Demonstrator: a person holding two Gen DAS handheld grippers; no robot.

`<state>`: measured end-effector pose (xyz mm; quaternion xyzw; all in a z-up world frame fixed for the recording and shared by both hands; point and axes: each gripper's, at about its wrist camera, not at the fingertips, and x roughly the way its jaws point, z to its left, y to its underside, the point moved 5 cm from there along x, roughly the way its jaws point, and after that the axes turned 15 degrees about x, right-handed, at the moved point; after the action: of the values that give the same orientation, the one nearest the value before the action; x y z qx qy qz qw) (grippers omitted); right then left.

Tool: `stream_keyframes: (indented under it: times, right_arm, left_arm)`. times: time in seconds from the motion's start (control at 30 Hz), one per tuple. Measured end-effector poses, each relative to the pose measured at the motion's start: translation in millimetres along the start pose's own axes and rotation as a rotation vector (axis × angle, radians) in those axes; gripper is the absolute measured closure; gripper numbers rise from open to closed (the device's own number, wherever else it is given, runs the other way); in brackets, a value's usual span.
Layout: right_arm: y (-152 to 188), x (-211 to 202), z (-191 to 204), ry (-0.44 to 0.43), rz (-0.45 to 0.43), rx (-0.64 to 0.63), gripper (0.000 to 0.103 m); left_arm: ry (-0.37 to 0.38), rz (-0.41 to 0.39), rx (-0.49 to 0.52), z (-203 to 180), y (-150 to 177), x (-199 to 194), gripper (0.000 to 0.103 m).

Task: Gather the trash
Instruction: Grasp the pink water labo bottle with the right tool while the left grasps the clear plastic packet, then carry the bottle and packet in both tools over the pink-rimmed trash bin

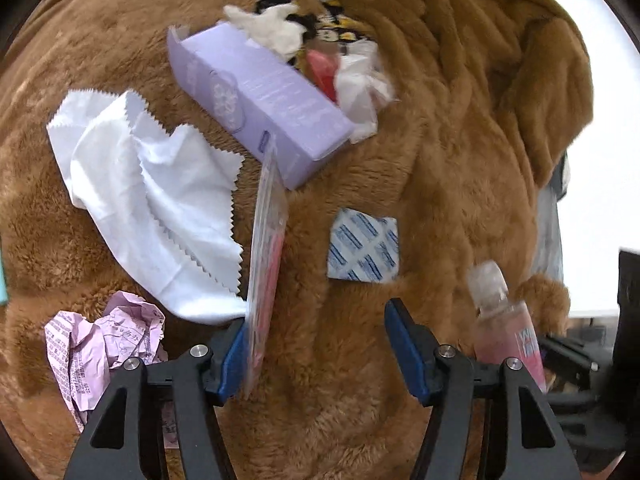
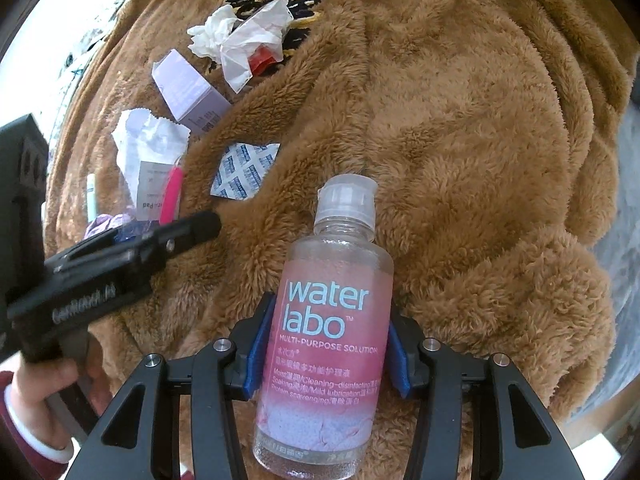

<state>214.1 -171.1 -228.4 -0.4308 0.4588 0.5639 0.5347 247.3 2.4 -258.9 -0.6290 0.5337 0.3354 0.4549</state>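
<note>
Trash lies on a brown fleece blanket (image 1: 400, 128). My left gripper (image 1: 316, 356) is open, its left finger against a clear blister pack (image 1: 266, 248) with a pink item standing on edge. Around it lie a white cloth (image 1: 160, 200), a purple box (image 1: 260, 96), a blue-and-white sachet (image 1: 363, 250), crumpled pink paper (image 1: 100, 344) and white tissues (image 1: 360, 80). My right gripper (image 2: 324, 344) is shut on a pink "water labo" bottle (image 2: 328, 320), also in the left wrist view (image 1: 504, 328). The left gripper shows in the right wrist view (image 2: 120, 256).
A red wrapper (image 2: 262, 58) lies among the tissues (image 2: 240, 36). The purple box (image 2: 188, 92), cloth (image 2: 148, 148) and sachet (image 2: 244, 172) lie left of the bottle. The blanket's folds rise at the right (image 2: 500, 160). A pale surface (image 1: 600, 160) lies beyond the blanket.
</note>
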Motion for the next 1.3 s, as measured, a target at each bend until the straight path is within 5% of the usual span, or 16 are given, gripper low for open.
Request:
stream_keyframes:
  times: [0.23, 0.33, 0.5, 0.67, 1.3]
  right_arm:
    - [0.4, 1.4, 5.7, -0.013, 0.000, 0.008, 0.054]
    - [1.7, 2.7, 8.7, -0.021, 0.003, 0.009, 0.054]
    - [2.3, 2.5, 9.9, -0.028, 0.007, 0.005, 0.054]
    - [1.9, 3.2, 9.5, -0.031, 0.011, 0.004, 0.054]
    - [8.0, -24.0, 29.4, -0.111, -0.057, -0.077, 0.058]
  left_arm:
    - [0.060, -0.017, -0.044, 15.0, 10.9, 4.0, 0.040]
    - [0.035, -0.018, -0.067, 28.3, 13.1, 0.9, 0.074]
    - [0.048, -0.020, -0.123, 45.1, 20.0, -6.1, 0.078]
    - [0.050, -0.044, -0.103, 47.9, 15.2, -13.3, 0.097]
    - [0.098, -0.193, -0.068, 11.2, 22.4, -67.9, 0.099]
